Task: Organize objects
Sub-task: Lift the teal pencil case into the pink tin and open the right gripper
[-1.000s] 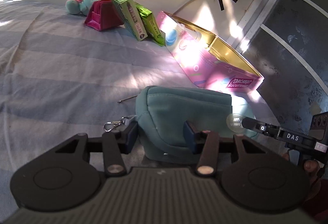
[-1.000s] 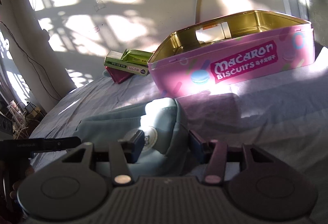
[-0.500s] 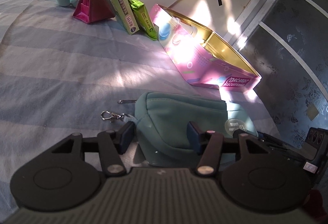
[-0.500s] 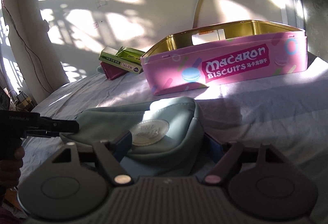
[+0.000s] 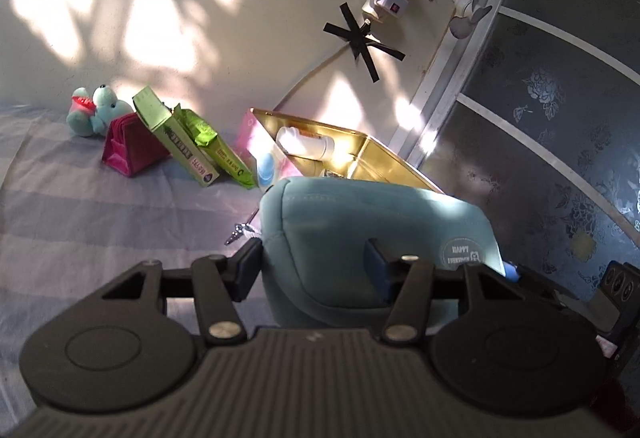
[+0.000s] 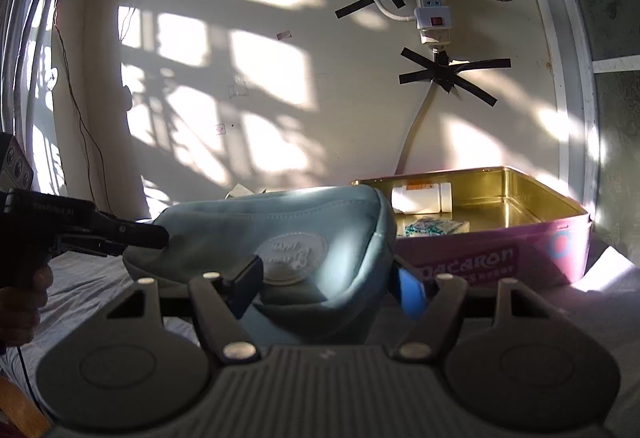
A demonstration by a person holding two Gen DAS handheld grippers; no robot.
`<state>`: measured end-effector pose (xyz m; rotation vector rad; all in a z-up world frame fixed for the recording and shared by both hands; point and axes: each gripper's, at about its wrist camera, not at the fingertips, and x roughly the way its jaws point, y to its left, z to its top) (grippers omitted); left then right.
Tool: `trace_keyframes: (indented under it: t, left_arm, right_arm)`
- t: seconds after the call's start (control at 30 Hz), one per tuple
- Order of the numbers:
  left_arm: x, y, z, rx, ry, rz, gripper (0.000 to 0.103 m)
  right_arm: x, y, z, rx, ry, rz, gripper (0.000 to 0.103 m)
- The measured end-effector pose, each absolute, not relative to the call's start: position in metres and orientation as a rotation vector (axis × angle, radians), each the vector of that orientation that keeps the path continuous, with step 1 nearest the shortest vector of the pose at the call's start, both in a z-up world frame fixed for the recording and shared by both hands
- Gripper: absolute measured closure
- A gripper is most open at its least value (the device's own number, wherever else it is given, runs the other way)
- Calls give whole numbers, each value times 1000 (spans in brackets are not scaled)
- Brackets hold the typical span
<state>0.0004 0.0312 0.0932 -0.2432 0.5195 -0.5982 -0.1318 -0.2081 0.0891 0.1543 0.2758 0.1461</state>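
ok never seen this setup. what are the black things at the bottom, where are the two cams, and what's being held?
No robot arm here: a person holds a two-finger gripper in each hand, and a fisheye camera on each one looks forward along its fingers. The black shapes at the bottom of each picture are the gripper's own body.

The left view shows the left gripper; the right view shows the right gripper. Both are shut on one teal pouch, one at each end, holding it above a striped bed sheet. The right gripper's jaws have just closed a little on it.

Behind the pouch stands an open pink tin with a white bottle and a small packet inside. Against the wall lie two green boxes, a red pouch and a plush toy.
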Motion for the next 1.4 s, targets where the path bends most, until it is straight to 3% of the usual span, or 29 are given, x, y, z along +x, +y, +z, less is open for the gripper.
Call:
trace_keyframes:
  t: [0.2, 0.63, 0.77, 0.9, 1.4]
  left_arm:
    - [49, -22, 111, -167, 467, -619, 45]
    - [146, -90, 84, -147, 583, -521, 45]
    - [162, -95, 76, -176, 610, -473, 45]
    - [157, -103, 73, -140, 594, -444, 44]
    - [79, -108, 89, 33, 530, -346, 44]
  right_arm:
    - [-95, -251, 106, 181, 209, 61, 34]
    - [19, -338, 78, 282, 310, -58, 34]
    - [36, -340, 67, 279, 292, -106, 25]
    - [33, -339, 54, 285, 253, -139, 20]
    - [-34, -305, 77, 314, 213, -134, 20]
